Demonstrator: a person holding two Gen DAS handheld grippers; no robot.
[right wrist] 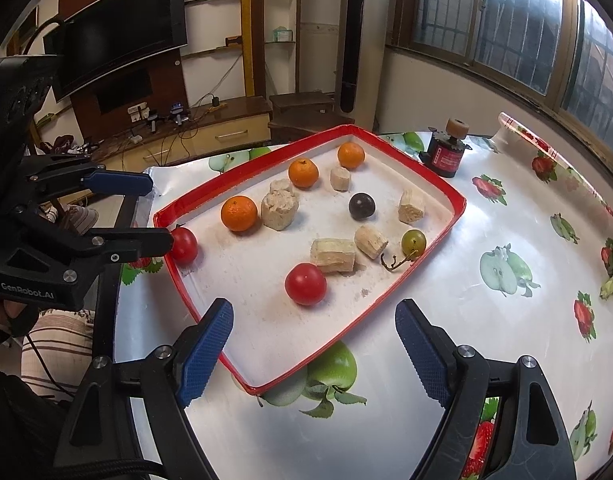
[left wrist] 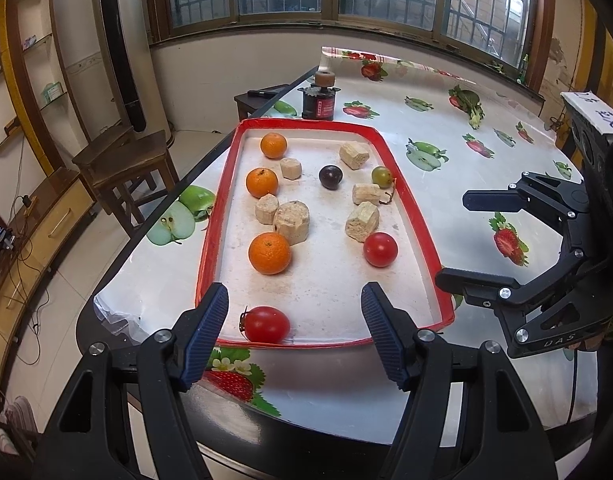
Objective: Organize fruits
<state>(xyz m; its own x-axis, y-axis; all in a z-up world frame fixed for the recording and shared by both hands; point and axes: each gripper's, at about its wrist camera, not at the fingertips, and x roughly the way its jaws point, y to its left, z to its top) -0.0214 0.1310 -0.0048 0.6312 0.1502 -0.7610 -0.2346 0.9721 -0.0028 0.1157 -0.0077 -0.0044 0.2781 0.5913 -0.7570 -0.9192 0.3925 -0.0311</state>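
A red-rimmed white tray (left wrist: 410,196) (right wrist: 446,236) lies on the table. In it are three oranges (left wrist: 269,253) (right wrist: 239,213), two red tomatoes (left wrist: 380,249) (right wrist: 305,283), a dark plum (left wrist: 330,177) (right wrist: 361,205), a green grape (left wrist: 381,175) (right wrist: 413,241) and several beige chunks (left wrist: 291,222) (right wrist: 279,208). My left gripper (left wrist: 294,328) (right wrist: 156,212) is open, its fingers either side of the near tomato (left wrist: 266,324) (right wrist: 183,244). My right gripper (right wrist: 314,344) (left wrist: 450,236) is open and empty at the tray's right side.
The table carries a fruit-print cloth (left wrist: 426,156) (right wrist: 506,268). A small dark jar (left wrist: 318,98) (right wrist: 446,152) stands beyond the tray. A wooden stool (left wrist: 122,160) and a tower fan (left wrist: 118,48) stand left of the table. The table edge (left wrist: 154,236) runs along the left.
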